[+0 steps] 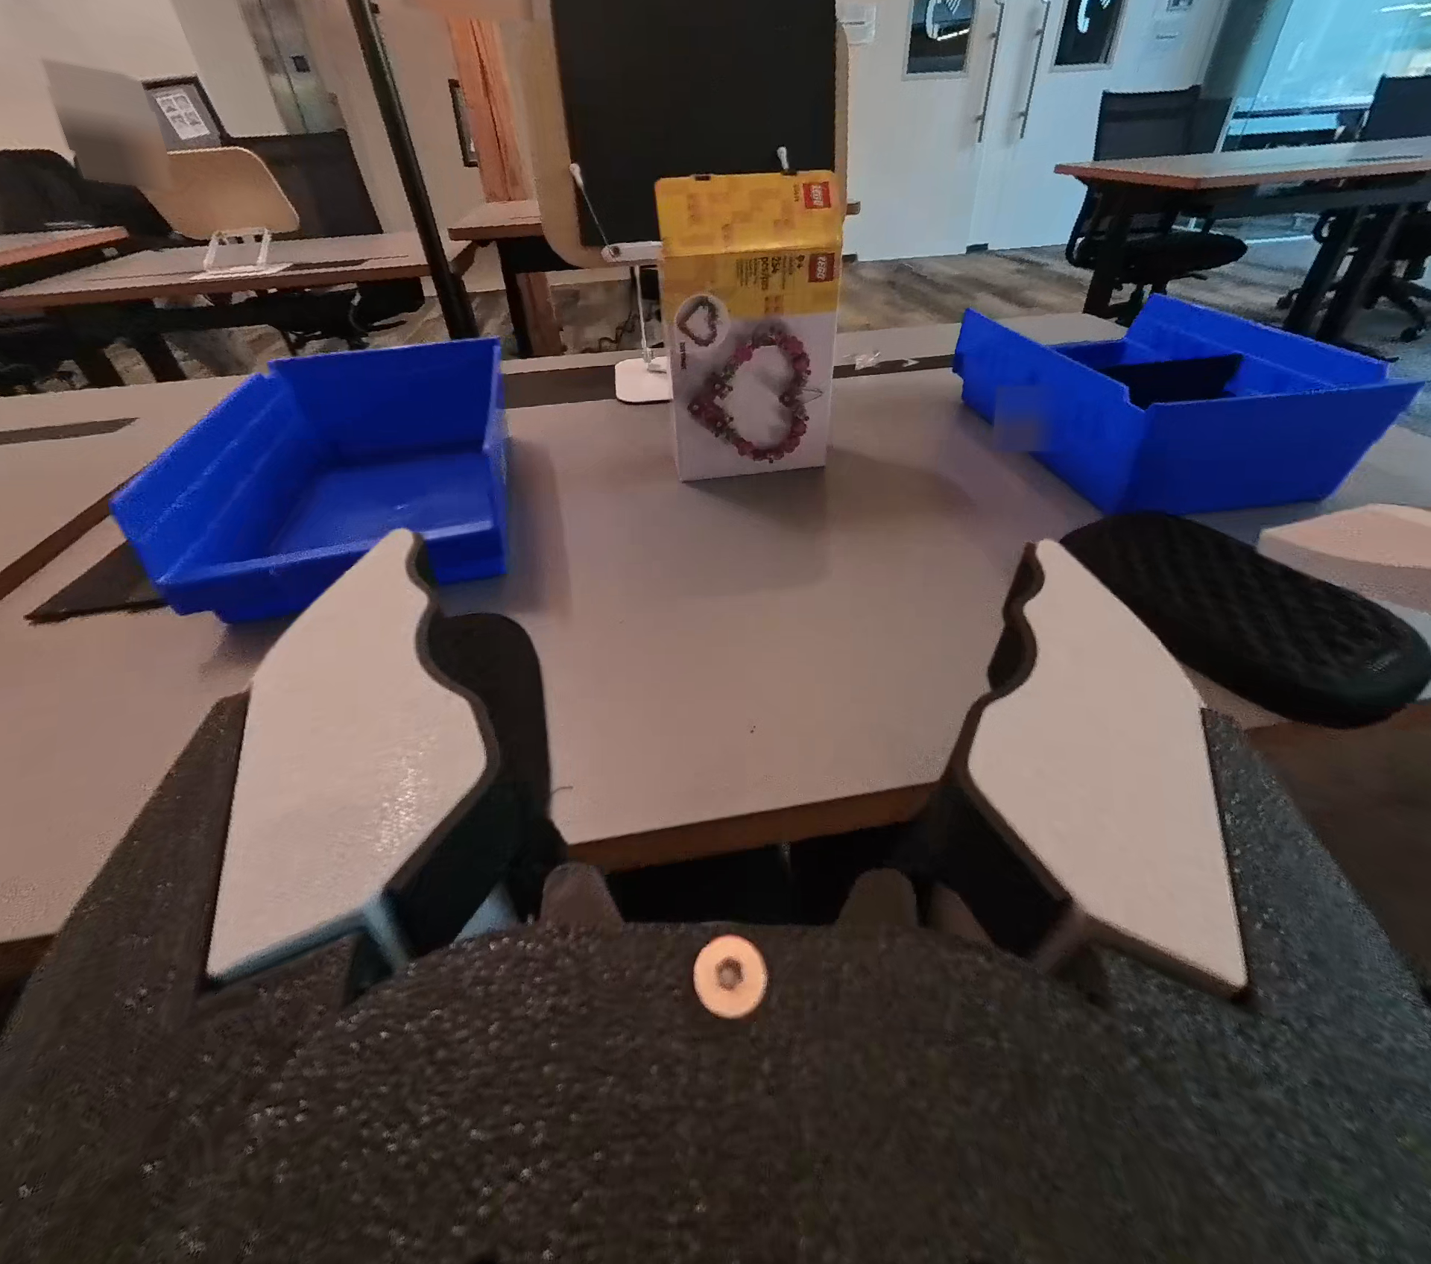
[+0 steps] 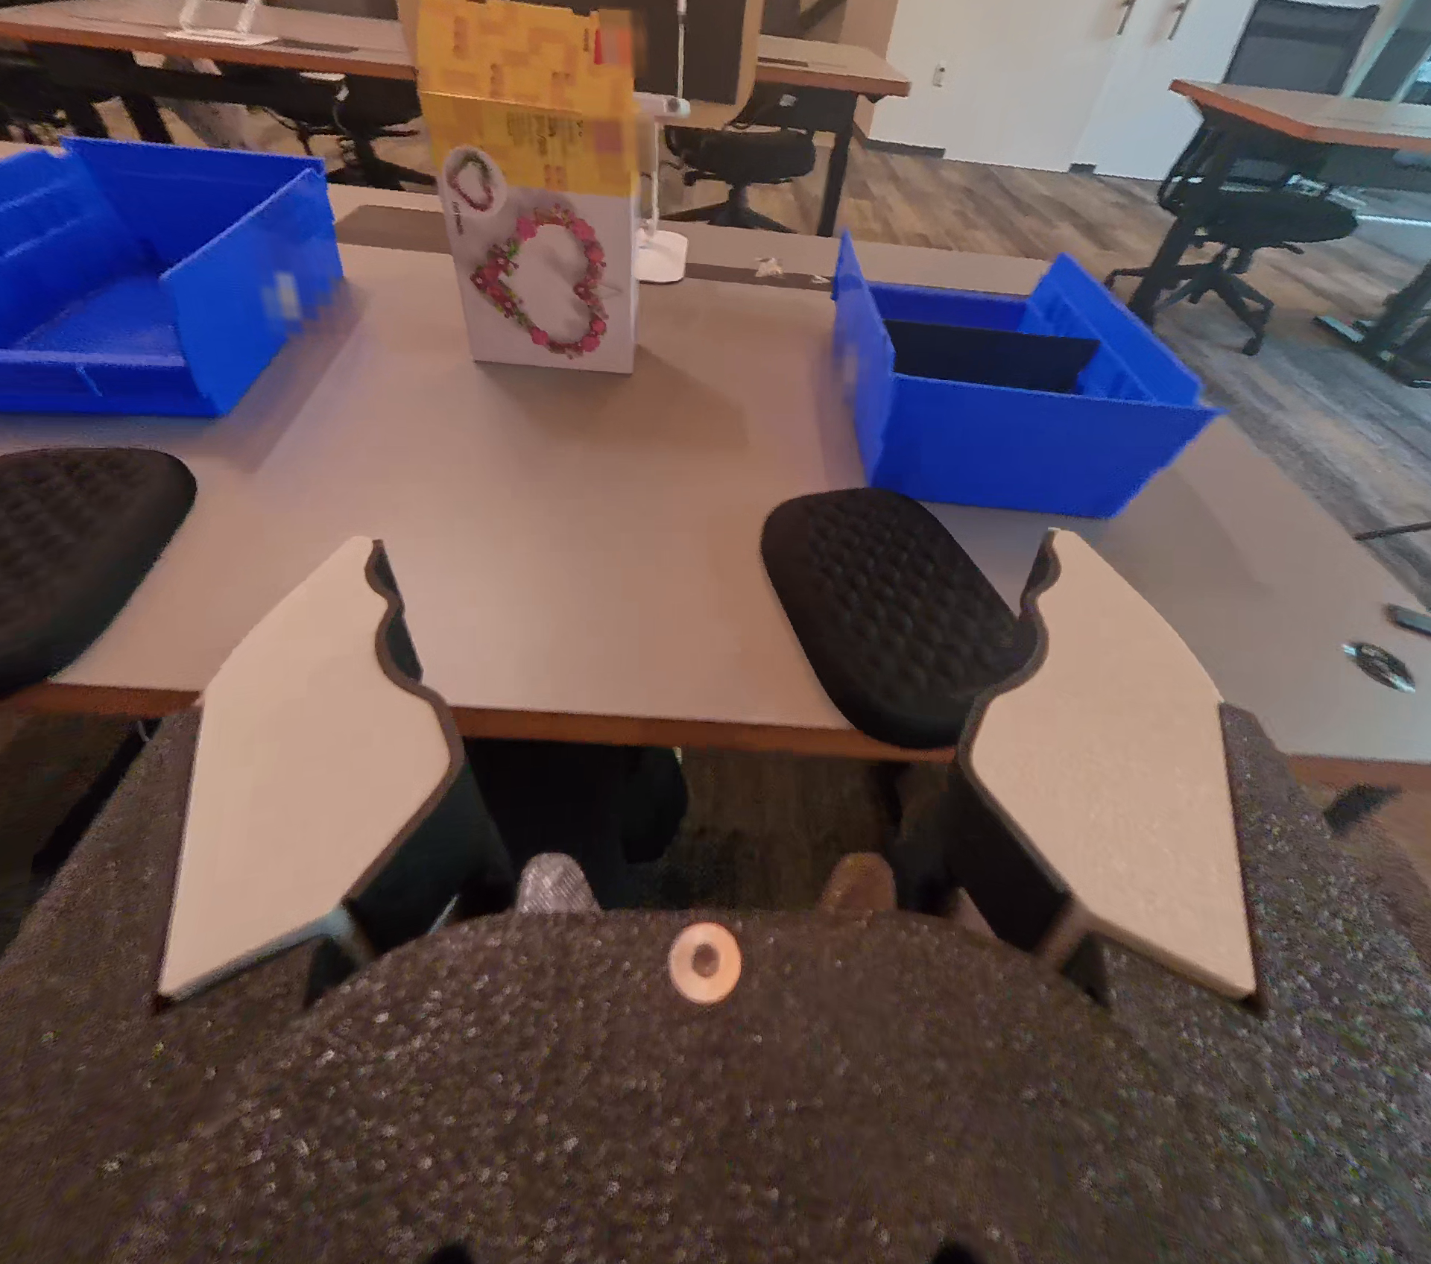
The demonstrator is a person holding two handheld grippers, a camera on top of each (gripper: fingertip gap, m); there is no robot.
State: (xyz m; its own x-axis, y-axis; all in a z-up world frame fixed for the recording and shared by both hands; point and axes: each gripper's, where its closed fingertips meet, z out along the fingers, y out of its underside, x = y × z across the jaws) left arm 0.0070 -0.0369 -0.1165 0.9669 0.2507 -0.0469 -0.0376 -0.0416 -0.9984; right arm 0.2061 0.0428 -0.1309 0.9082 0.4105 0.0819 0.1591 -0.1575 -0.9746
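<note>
A yellow and white toy box (image 1: 749, 329) with a pink heart picture stands upright at the middle back of the grey table (image 1: 736, 646); it also shows in the right wrist view (image 2: 542, 205). My left gripper (image 1: 724, 576) is open and empty above the table's near edge, well short of the box. My right gripper (image 2: 708, 569) is open and empty at the near edge too. An empty blue bin (image 1: 325, 476) sits left of the box, and a blue bin with a black divider (image 1: 1177, 421) sits right of it.
Two black padded armrests lie at the near edge, one by my right gripper (image 2: 890, 607) and one at the left (image 2: 77, 545). A white stand (image 2: 658, 251) is behind the box. Desks and office chairs (image 2: 1239, 236) fill the room behind.
</note>
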